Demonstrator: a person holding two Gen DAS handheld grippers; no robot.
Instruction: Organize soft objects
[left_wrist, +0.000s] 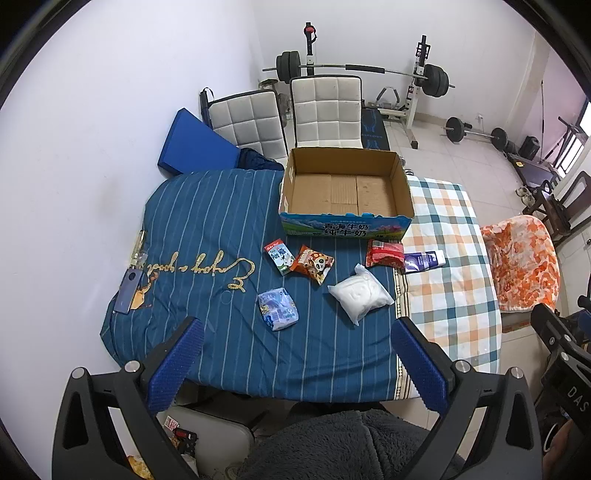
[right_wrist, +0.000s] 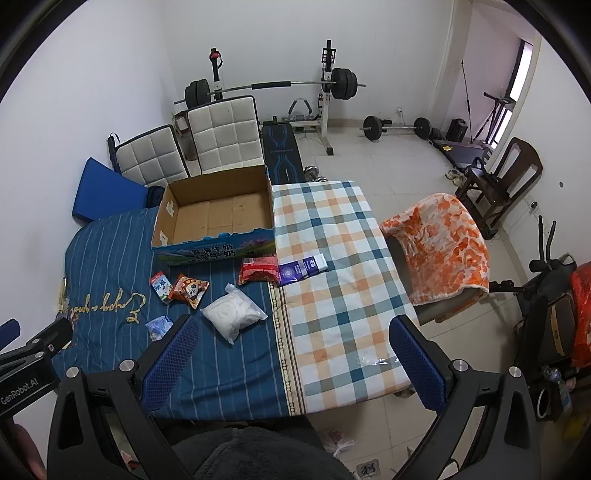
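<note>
Because the big brown cardboard box sits empty on the blue striped blanket, I hold my left gripper and right gripper wide open above the soft white plastic bag just in front of it.

- The left gripper hangs above the near edge of the blue striped quilt, its blue-padded jaws spread wide with nothing between them.
- Just ahead of the jaws lie a light blue packet, toward the left finger, and a white pouch, toward the right one.
- Farther ahead sit a milk carton and a panda snack bag, touching each other.
- Ahead and right, a red packet lies beside a purple carton on the checked cloth.
- Beyond them all stands an open cardboard box, with two white chairs behind it.
</note>
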